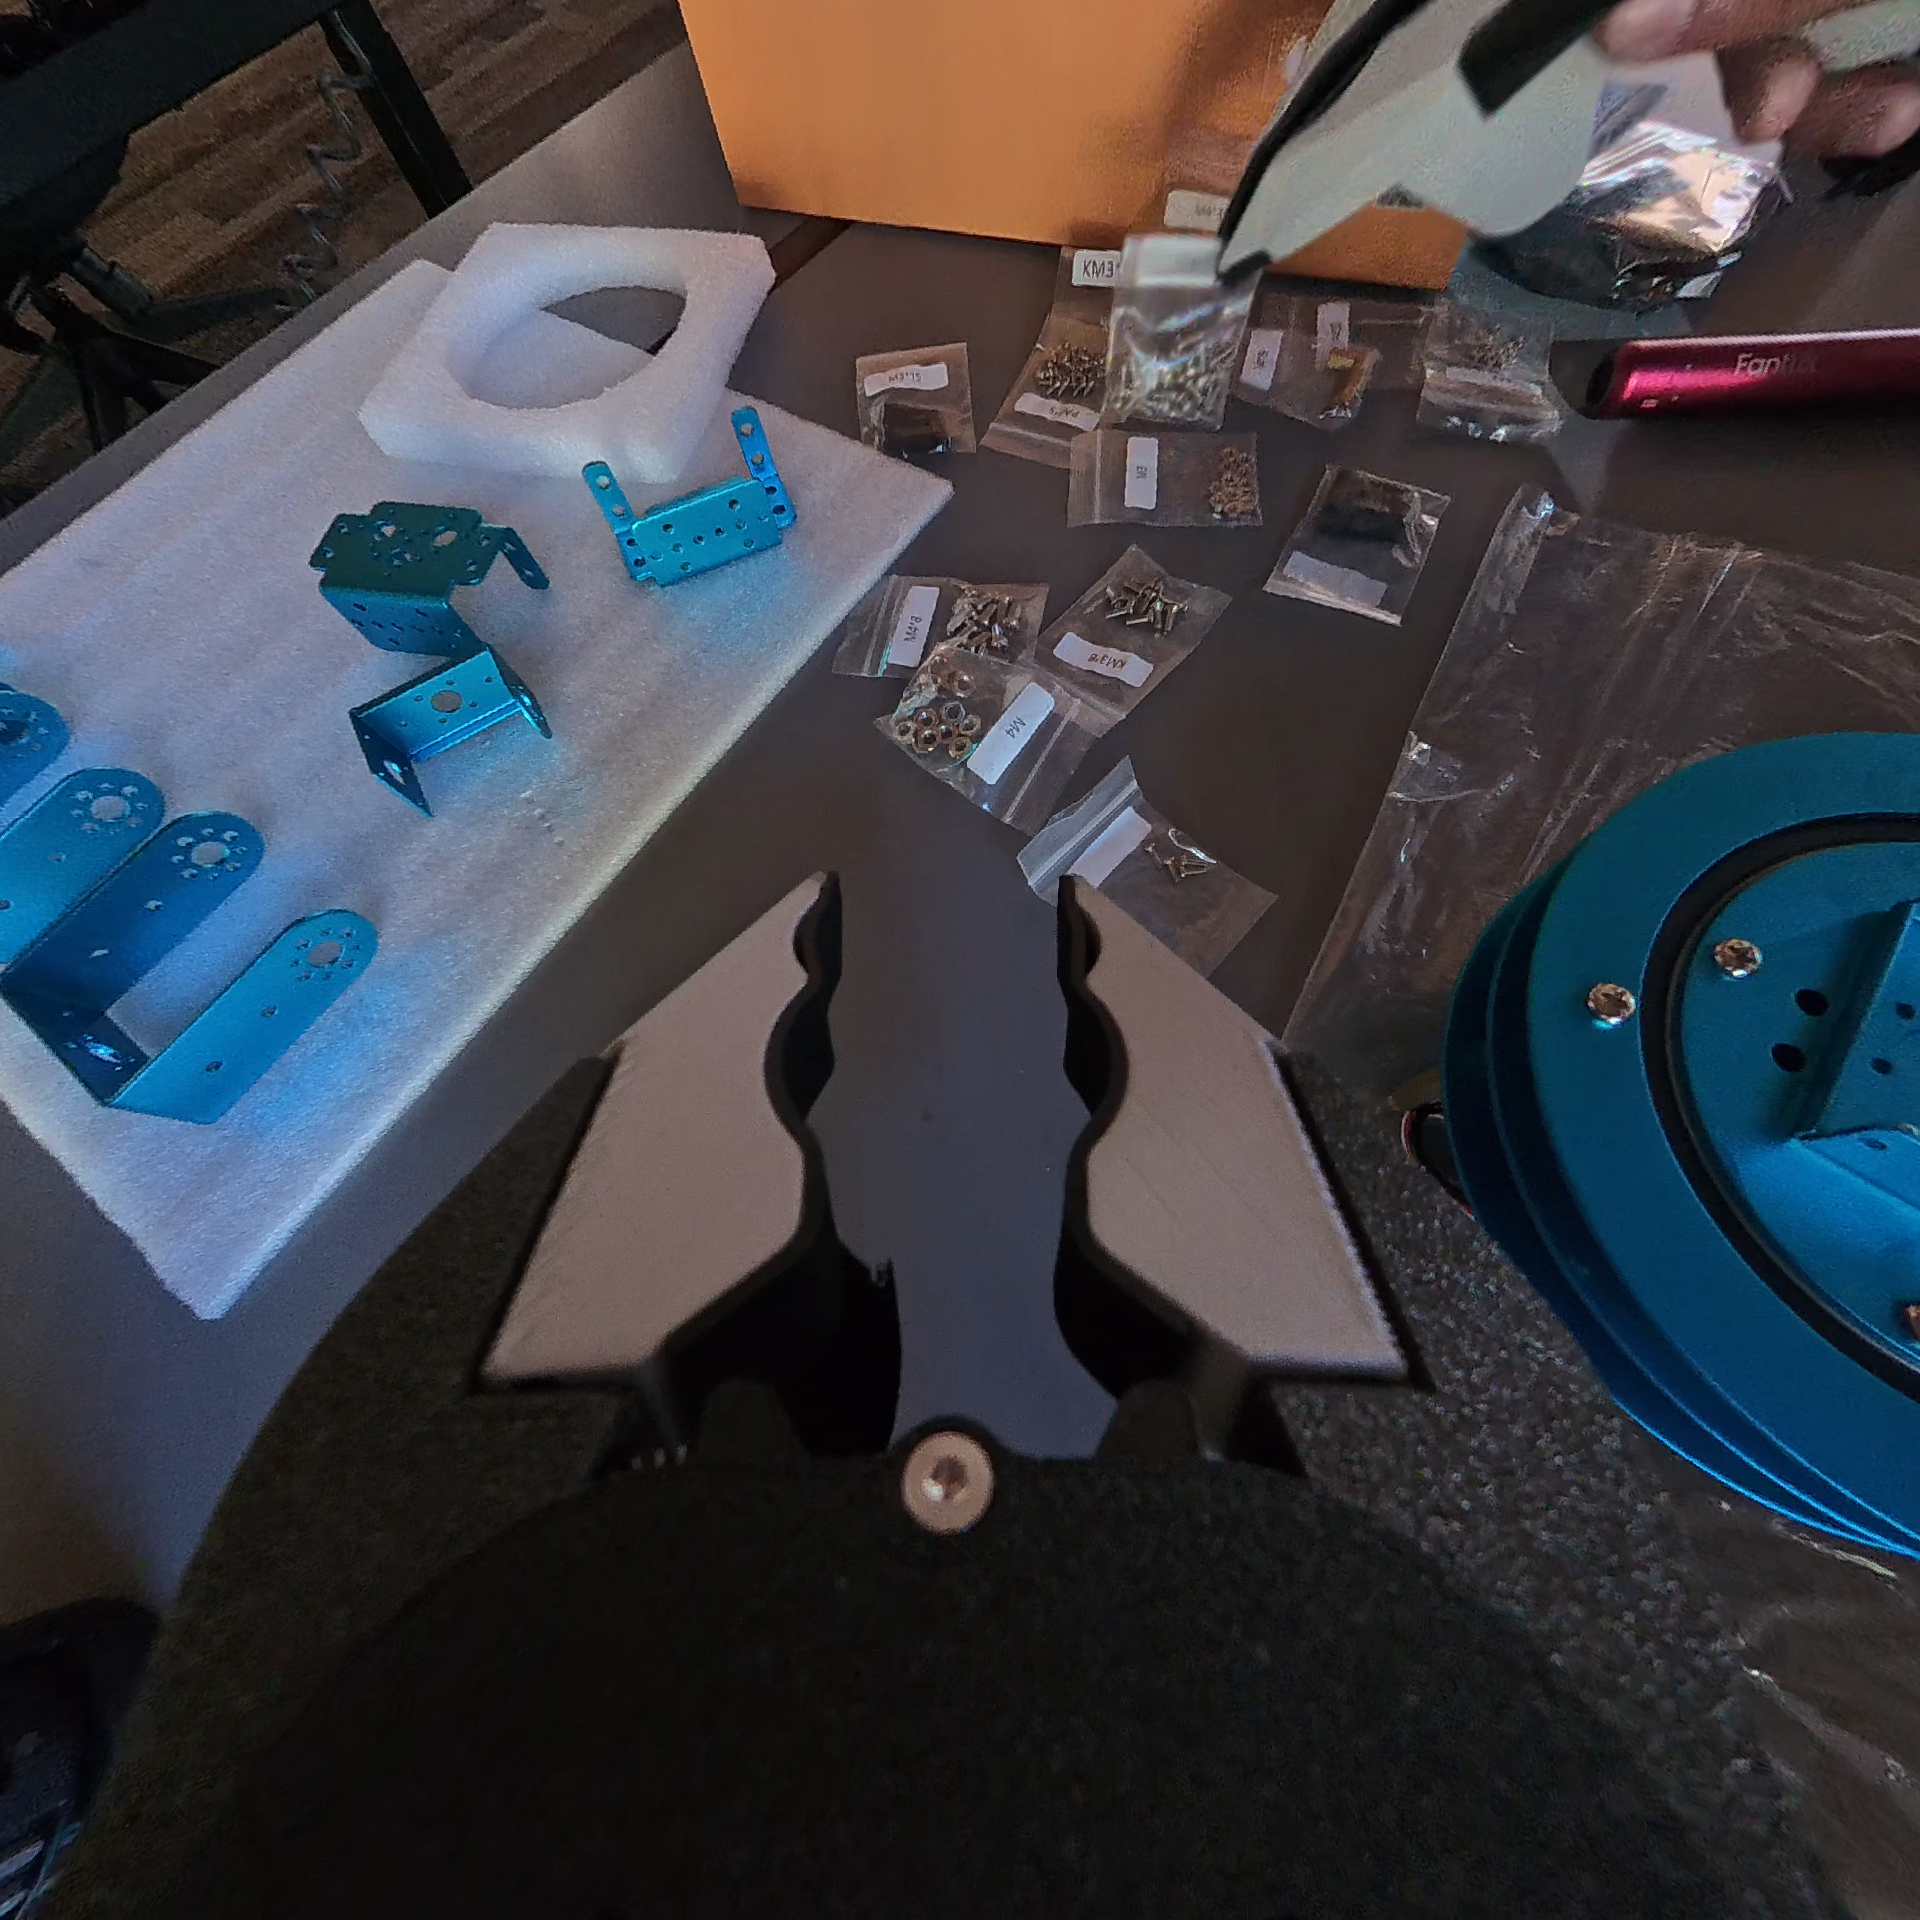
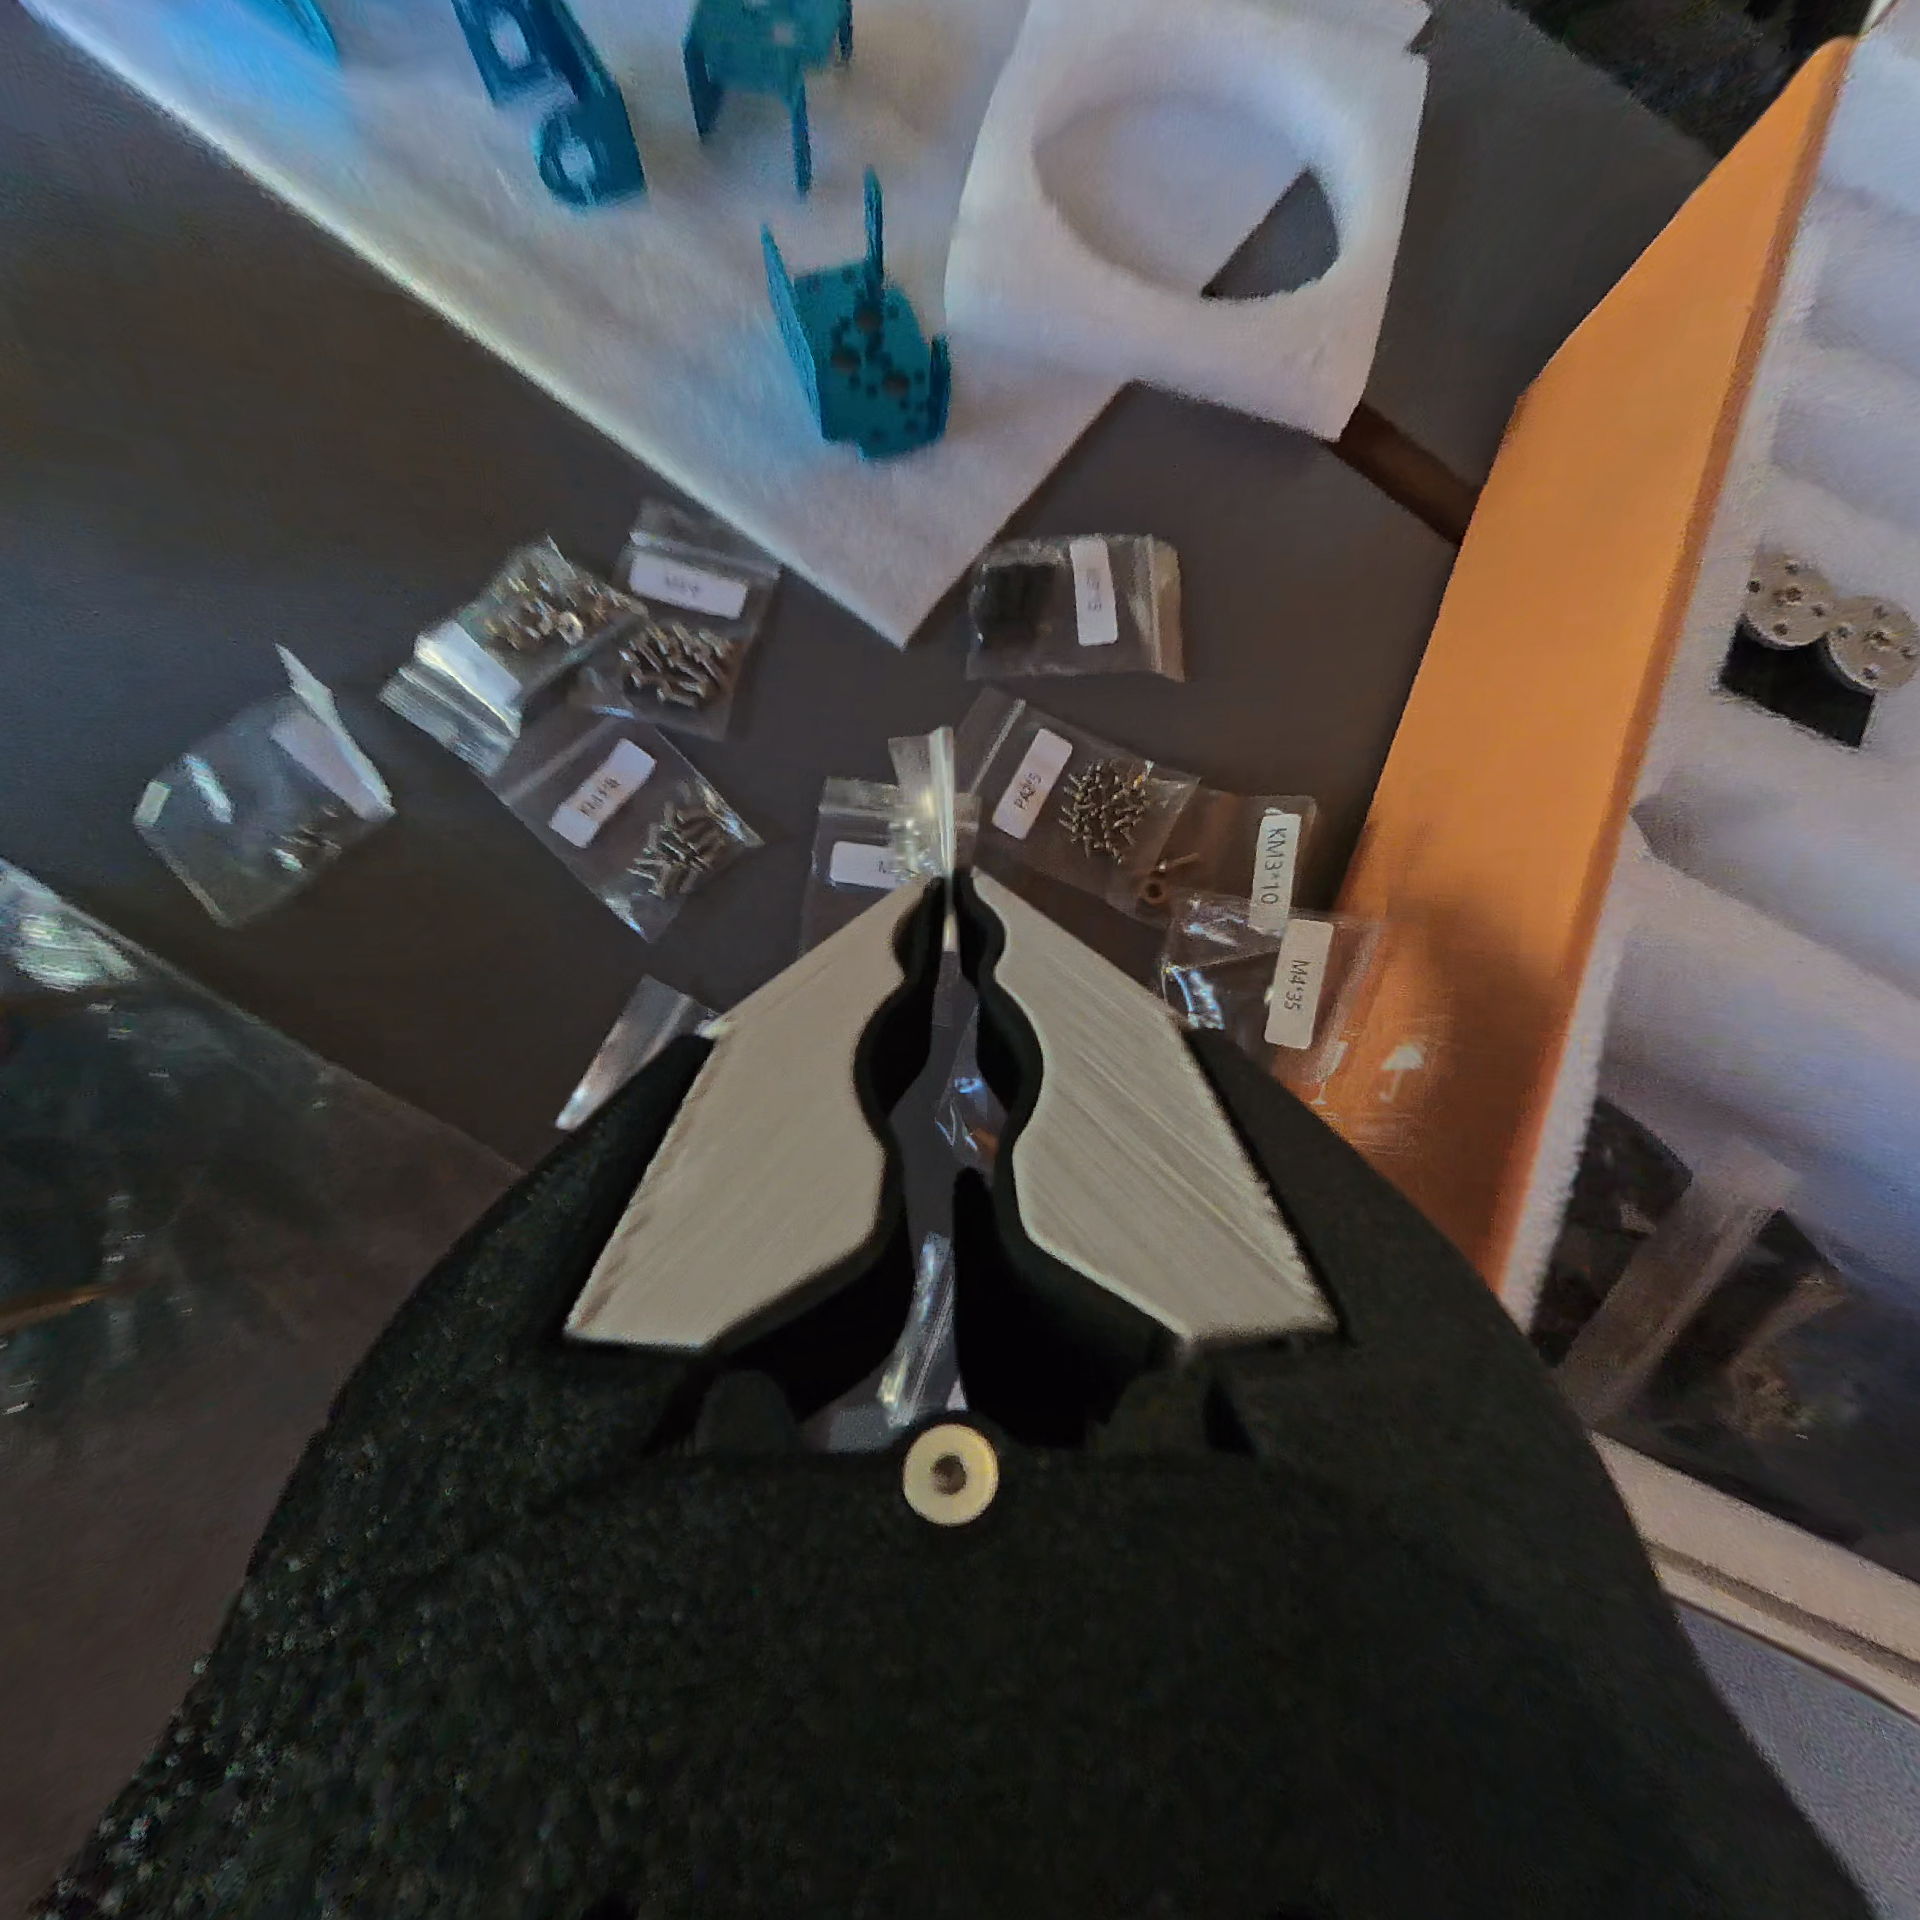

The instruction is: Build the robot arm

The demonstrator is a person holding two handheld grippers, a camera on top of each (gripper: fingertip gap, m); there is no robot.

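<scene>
My left gripper [image 1: 948,896] is open and empty above the dark table [image 1: 727,894], near a small clear bag of screws [image 1: 1143,862] and a bag of nuts [image 1: 977,727]. My right gripper [image 2: 951,888] is shut on the top edge of a small clear plastic bag of screws [image 2: 928,800]. In the left wrist view this gripper [image 1: 1231,265] holds the bag [image 1: 1174,343] lifted above several other small bags by the orange box [image 1: 987,104].
A white foam sheet [image 1: 260,727] at the left carries several blue metal brackets [image 1: 686,520] and a foam ring block [image 1: 582,332]. A blue round turntable base [image 1: 1704,1122] lies at the right on clear plastic [image 1: 1662,675]. A red tool [image 1: 1756,369] lies at the far right. Across from one pair of fingers to the other is roughly 20 cm.
</scene>
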